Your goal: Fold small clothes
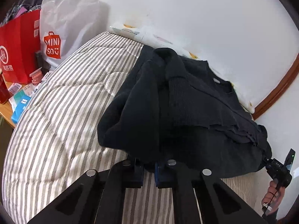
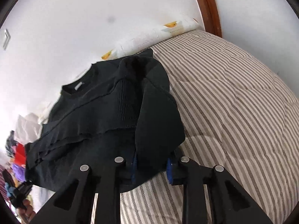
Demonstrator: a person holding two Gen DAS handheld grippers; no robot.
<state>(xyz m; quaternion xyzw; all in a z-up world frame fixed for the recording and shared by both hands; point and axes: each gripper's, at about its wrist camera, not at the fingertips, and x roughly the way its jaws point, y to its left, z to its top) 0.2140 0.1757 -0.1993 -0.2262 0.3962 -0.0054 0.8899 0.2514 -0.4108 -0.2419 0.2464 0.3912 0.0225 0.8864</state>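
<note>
A black knit top lies on the striped bed cover, its sleeves folded over the body and its neckline toward the wall. My left gripper is nearly closed, pinching the top's near hem. In the right wrist view the same top fills the middle. My right gripper holds the hem at the other corner, fingers a little apart with cloth between them. The right gripper also shows at the left wrist view's right edge, at the hem.
A patterned white pillow lies against the wall behind the top. Left of the bed a wooden table carries a red bag, a white Miniso bag and small boxes. A brown door frame stands at the right.
</note>
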